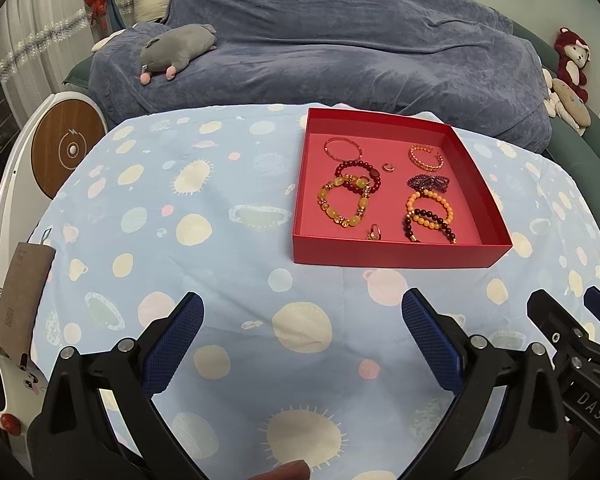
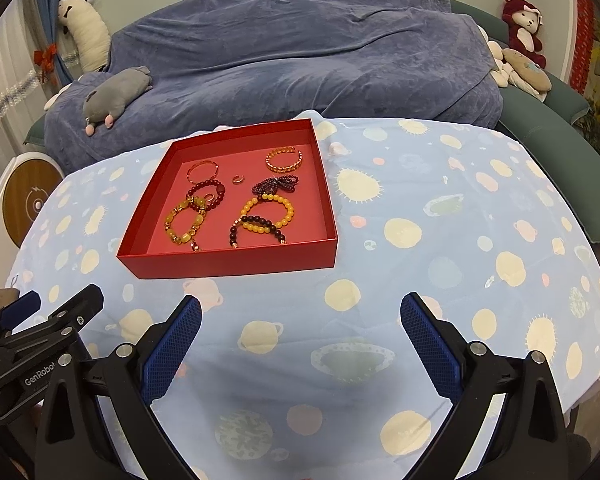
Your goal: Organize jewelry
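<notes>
A shallow red box (image 1: 396, 255) (image 2: 236, 266) sits on the table and holds several pieces of jewelry: a yellow bead bracelet (image 1: 342, 202) (image 2: 186, 222), a dark red bead bracelet (image 1: 358, 176) (image 2: 208, 194), an orange bead bracelet (image 1: 430, 208) (image 2: 270, 214), a purple bead strand (image 1: 428, 182) (image 2: 276, 184), two gold bangles (image 1: 426, 158) (image 2: 284, 160) and small rings (image 1: 388, 166) (image 2: 238, 179). My left gripper (image 1: 302, 308) is open and empty, near the table's front, short of the box. My right gripper (image 2: 300, 308) is open and empty, to the right of the box's front edge.
The table wears a light blue cloth (image 1: 204, 216) (image 2: 440, 240) with planet prints. A sofa under a blue-grey cover (image 1: 340, 48) (image 2: 300, 56) stands behind, with a grey plush toy (image 1: 176, 50) (image 2: 114, 94). A white round device (image 1: 66, 148) stands at the left.
</notes>
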